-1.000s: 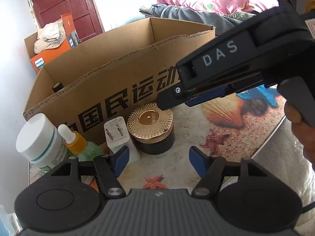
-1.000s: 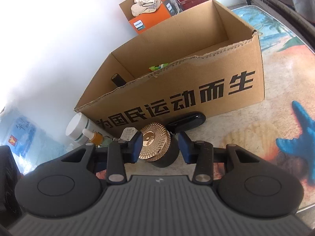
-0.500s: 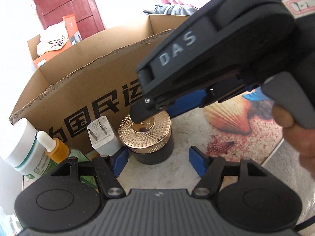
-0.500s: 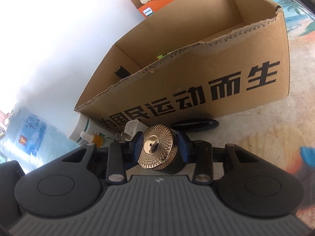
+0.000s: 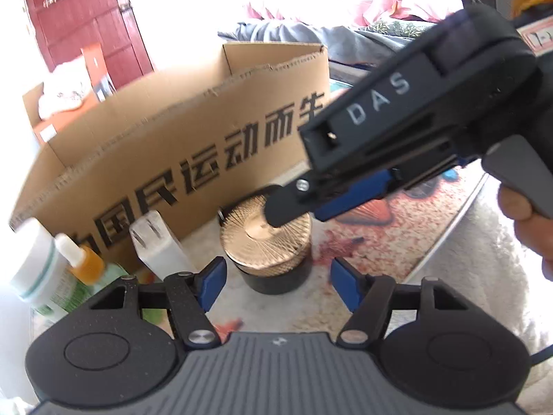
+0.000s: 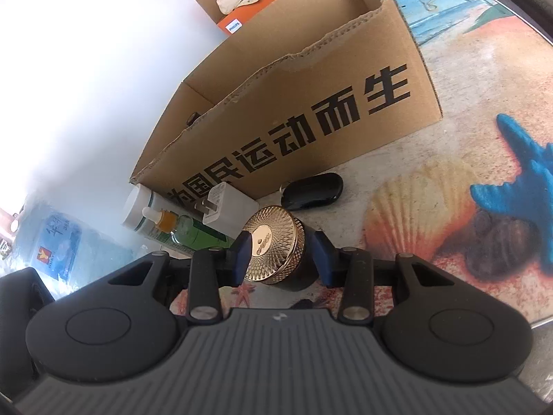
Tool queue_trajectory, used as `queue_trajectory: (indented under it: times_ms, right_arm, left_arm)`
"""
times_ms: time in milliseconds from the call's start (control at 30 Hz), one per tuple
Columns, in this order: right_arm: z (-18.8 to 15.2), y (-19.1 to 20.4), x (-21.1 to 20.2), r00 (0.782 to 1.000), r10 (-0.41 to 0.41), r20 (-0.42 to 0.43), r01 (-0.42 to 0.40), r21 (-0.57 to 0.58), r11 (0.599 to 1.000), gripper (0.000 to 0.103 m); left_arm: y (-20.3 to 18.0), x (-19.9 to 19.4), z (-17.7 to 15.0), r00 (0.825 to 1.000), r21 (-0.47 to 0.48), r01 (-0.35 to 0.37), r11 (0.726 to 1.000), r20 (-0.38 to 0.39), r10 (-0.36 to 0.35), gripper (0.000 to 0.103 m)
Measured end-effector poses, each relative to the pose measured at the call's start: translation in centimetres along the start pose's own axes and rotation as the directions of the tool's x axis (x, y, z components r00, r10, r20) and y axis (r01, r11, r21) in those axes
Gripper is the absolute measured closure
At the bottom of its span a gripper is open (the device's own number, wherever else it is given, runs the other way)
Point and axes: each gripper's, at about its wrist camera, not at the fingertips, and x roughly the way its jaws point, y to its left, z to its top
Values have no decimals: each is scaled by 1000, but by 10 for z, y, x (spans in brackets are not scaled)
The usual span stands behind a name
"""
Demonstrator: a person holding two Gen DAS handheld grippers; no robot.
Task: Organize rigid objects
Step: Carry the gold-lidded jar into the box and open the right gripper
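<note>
A black jar with a ribbed gold lid [image 6: 273, 242] stands on the beach-print table top [image 6: 449, 138], in front of the open cardboard box [image 6: 311, 79]. My right gripper [image 6: 280, 257] straddles the jar, one blue pad on each side of the lid; its jaws are partly open and I see no squeeze. From the left wrist view that gripper's black fingertip [image 5: 281, 207] lies across the jar's lid [image 5: 255, 242]. My left gripper [image 5: 278, 285] is open just short of the jar, holding nothing.
A white plug charger [image 6: 224, 207], an orange dropper bottle [image 6: 162, 219] and a white-capped green bottle [image 6: 138, 204] crowd the jar's left. A black oblong object [image 6: 312, 190] lies behind it by the box. The table edge [image 5: 449, 238] curves at right, beside a person's hand [image 5: 525, 221].
My right gripper has come down and forward until the gold-lidded jar sits between its fingers. The left gripper has barely shifted and stays open.
</note>
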Motion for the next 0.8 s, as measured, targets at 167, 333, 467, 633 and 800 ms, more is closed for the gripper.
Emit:
queue_trajectory:
  times_ms: [167,333,467,633,800]
  right_arm:
    - [3,-2,5,1000,-1,-3,1,10,1000,65]
    - [5,-3,13,1000,5,-15,-5,19,1000,65]
    - [5,-3,16,1000,15,-24,-15,33,999,65]
    - [6,7,11,1000,4,-31,-3,25,1000,66]
    - [19,35,-9,1000,26,14,-25,-52,998,66]
  left_arm:
    - [1,12,9,1000,12,-1,1000,-22,2,34]
    - [12,26,12,998,-45,50,998,-44,-52,39]
    - [17,30,21,995,-66,78,995,-54,-82,45]
    - [14,22,27,998,-61,47,997,-50,-50,46]
    - [20,-6,46,1000,-84,10,996,6,-10,46]
